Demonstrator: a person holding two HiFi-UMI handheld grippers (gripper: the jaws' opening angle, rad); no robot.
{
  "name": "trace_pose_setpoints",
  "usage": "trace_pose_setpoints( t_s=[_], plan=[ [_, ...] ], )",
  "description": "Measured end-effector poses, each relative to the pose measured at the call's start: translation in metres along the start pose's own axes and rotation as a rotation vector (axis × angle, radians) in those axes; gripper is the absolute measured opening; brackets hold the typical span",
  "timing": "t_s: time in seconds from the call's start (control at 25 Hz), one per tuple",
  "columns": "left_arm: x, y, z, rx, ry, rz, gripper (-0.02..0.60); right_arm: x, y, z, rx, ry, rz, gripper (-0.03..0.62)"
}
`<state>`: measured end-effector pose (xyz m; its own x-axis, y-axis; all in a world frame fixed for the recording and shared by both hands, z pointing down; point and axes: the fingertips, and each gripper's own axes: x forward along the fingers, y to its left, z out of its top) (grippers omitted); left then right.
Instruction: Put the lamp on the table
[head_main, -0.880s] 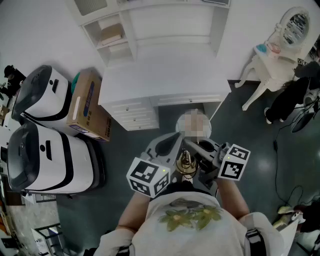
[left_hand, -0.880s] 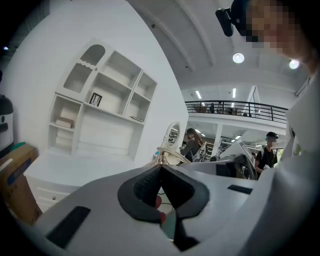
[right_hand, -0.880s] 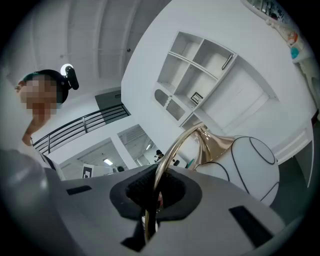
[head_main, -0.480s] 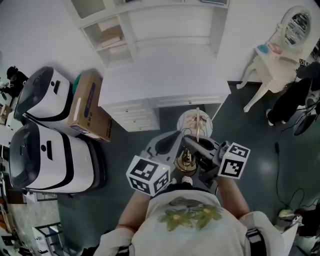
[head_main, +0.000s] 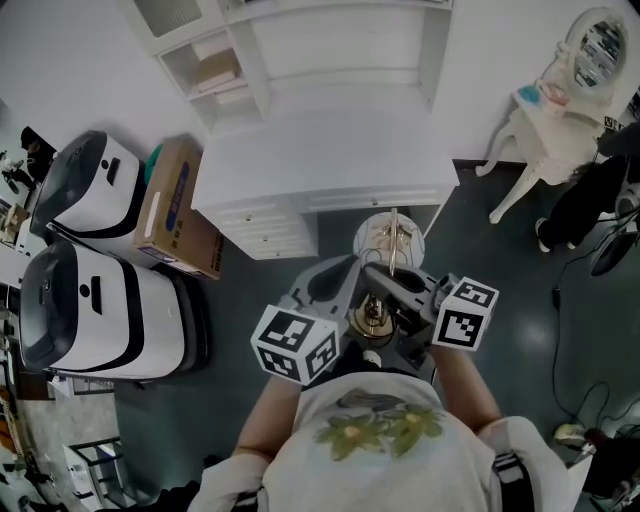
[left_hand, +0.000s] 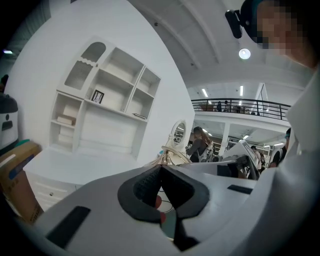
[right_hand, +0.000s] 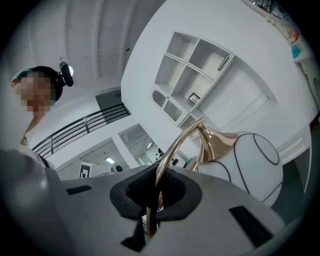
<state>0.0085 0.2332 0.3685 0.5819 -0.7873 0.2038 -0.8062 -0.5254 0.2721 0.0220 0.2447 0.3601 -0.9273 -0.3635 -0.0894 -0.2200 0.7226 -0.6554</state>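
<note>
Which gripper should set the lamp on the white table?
Right, most likely. The right gripper is clamped on the gold neck of the lamp, whose shade is near the table. The left gripper has its jaws together with nothing between them.

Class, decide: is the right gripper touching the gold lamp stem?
Touching. In the right gripper view, the right gripper has its jaws clamped on the gold lamp stem.

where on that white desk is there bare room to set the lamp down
The whole white desk top is bare, from the shelf unit at its back to its front edge. Crowded: the floor at its left, with the cardboard box and two white machines. The right tongs hold the lamp.
</note>
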Motion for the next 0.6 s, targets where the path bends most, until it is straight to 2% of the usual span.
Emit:
trace_pose_setpoints(
  t_s=[0.28, 0.6],
  plan=[
    [0.016, 0.005, 0.001, -0.042, 0.004, -0.042, 0.028, 0.0, -0.014, 0.009, 0.019, -0.006, -0.005, 0.029],
    [0.048, 0.036, 0.015, -0.047, 0.022, -0.099, 0.029, 0.025, -0.046, 0.031, 0.021, -0.016, -0.041, 0.029]
  ],
)
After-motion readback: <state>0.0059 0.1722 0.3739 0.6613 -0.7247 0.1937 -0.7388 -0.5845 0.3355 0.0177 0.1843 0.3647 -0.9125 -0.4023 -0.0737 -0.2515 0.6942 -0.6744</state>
